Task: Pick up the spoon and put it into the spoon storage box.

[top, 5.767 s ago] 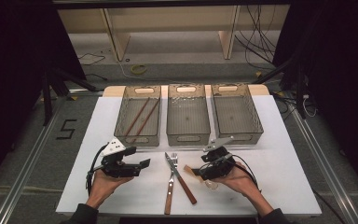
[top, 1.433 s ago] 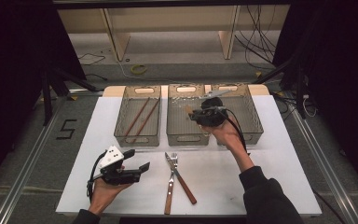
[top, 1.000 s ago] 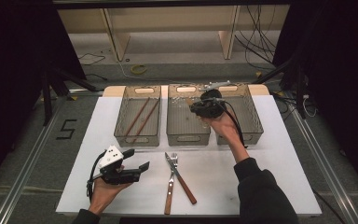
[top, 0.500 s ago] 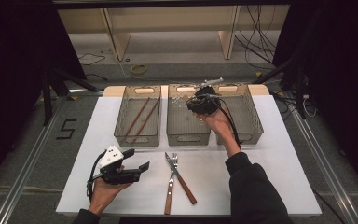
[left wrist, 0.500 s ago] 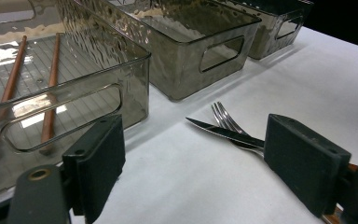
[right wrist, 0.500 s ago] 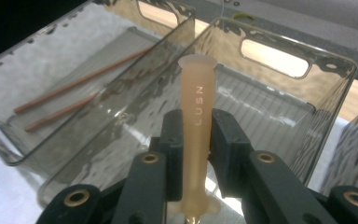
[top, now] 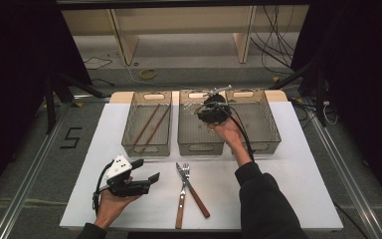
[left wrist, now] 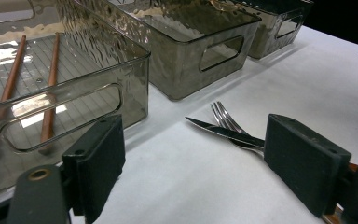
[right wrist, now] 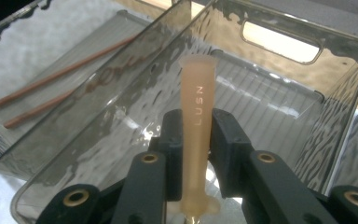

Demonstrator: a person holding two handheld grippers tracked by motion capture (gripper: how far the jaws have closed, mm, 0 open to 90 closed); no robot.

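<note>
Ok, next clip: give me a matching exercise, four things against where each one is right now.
Things:
1. chopsticks
2. fork
3. tan handle
4. left gripper

Places or states:
A. clamped between the right gripper's jaws, above the middle bin
B. lying in the left bin
C. jaws open with nothing between them, low over the table
D. on the table, crossed by a knife, in front of the bins

Pairs: 1-B, 2-D, 3-A, 4-C
</note>
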